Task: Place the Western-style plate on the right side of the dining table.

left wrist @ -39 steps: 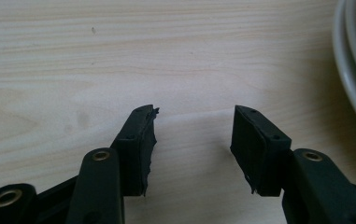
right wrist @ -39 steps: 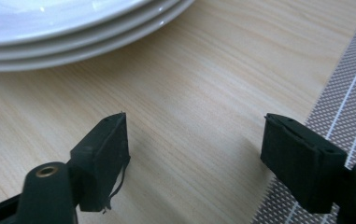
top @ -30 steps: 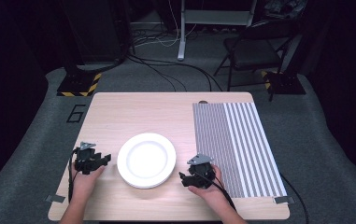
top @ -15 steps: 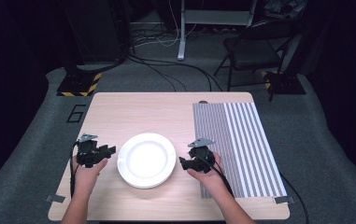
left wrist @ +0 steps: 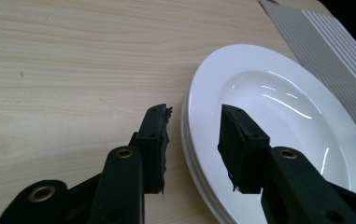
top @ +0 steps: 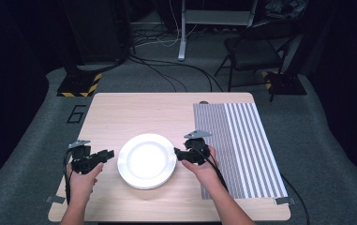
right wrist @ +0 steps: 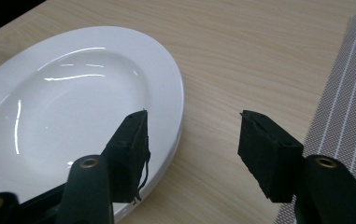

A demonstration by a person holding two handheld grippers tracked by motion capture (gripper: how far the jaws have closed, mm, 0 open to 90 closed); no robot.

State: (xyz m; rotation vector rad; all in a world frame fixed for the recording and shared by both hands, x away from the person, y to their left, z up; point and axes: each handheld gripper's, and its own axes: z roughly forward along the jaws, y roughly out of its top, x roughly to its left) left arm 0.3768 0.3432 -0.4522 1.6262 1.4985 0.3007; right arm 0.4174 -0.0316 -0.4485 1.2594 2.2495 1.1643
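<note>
A stack of white plates (top: 146, 160) sits on the wooden table (top: 134, 112), near its front middle. My left gripper (top: 106, 153) is at the stack's left edge, open; in the left gripper view (left wrist: 194, 126) its jaws stand on either side of the plates' rim (left wrist: 189, 116). My right gripper (top: 177, 153) is at the stack's right edge, also open. In the right gripper view (right wrist: 192, 140) one jaw hangs over the plate (right wrist: 73, 102) and the other over bare wood. I cannot tell whether any jaw touches the rim.
A grey striped placemat (top: 241, 145) covers the right part of the table, just right of my right hand; it also appears as the placemat (right wrist: 348, 107) and the placemat (left wrist: 325, 42). Behind the table stand a folding chair (top: 256, 51) and cables on the floor.
Both grippers have moved inward to the plates' rims. The right gripper has also shifted away from the table's front edge. The plates have not moved.
</note>
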